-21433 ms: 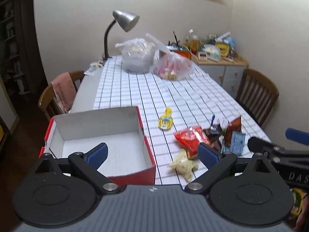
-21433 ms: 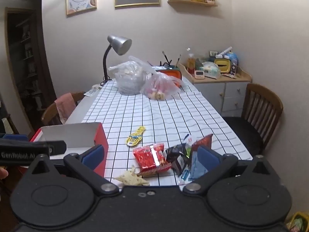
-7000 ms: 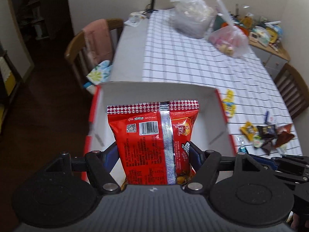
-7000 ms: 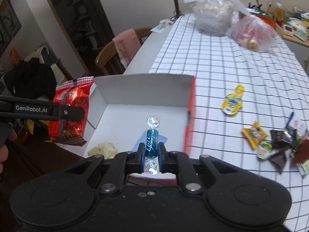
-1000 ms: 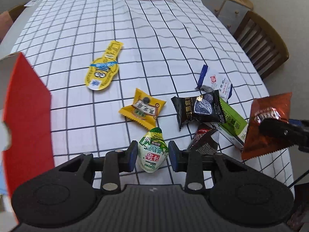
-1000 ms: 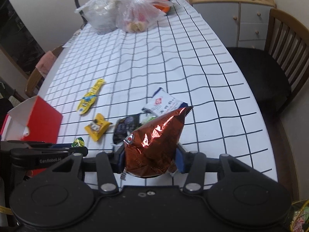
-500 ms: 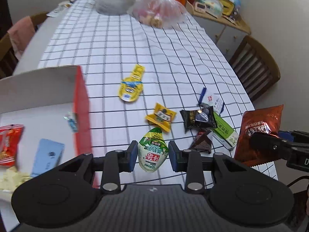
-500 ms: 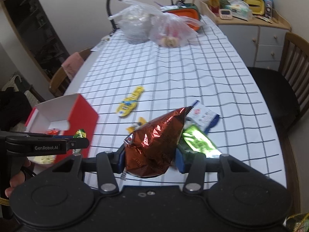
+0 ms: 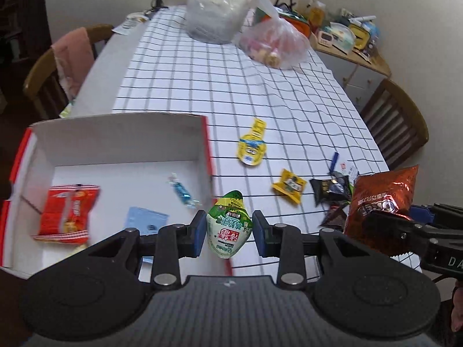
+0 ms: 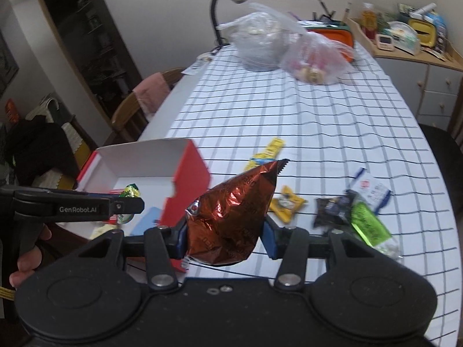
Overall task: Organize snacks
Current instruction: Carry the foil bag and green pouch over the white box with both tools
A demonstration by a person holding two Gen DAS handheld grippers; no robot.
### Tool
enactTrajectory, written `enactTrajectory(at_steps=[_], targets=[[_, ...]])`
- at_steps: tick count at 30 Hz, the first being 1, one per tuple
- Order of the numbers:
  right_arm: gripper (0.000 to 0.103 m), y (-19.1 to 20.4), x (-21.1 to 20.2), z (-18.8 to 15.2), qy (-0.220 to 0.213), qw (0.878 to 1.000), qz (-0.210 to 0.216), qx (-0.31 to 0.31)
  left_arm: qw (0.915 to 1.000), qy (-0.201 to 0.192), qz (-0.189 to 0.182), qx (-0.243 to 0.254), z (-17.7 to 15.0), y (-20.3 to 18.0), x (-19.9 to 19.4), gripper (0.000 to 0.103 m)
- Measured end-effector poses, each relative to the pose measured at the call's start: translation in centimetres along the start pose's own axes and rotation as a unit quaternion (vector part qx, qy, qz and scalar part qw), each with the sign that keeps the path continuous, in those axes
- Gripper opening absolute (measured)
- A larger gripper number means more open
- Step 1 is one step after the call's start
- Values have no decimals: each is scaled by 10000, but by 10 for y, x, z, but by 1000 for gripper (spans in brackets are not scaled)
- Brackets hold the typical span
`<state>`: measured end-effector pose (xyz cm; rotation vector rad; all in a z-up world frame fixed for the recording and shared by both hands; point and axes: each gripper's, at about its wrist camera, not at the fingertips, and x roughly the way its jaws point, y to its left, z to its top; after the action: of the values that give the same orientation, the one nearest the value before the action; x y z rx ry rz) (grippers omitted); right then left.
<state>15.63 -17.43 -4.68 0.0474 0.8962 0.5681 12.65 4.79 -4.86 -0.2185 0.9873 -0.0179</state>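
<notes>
Snacks partly sorted — a few lie in the box (image 9: 121,136); left gripper (image 9: 228,232) clamps a green packet (image 9: 228,228), right gripper (image 10: 224,238) a brown bag (image 10: 231,219) — five or six wait on the table (image 9: 202,86).

The open box (image 9: 121,141) sits at the near-left corner of the table (image 9: 202,66). Loose snack packets (image 9: 289,185) lie on the table to the box's right. Two plastic bags (image 9: 217,14) stand at the table's far end.
</notes>
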Motion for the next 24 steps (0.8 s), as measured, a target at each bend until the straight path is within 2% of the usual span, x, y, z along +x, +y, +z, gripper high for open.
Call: enactTrajectory(at_steps=[13,24], targets=[[47,81,48,8,179,9989,231,-376,9991,-129,357,-171,0,85,-22,33],[47,133,115,14,597,9955,200,-707,9964,28,828,-160,8,152,-8,33]])
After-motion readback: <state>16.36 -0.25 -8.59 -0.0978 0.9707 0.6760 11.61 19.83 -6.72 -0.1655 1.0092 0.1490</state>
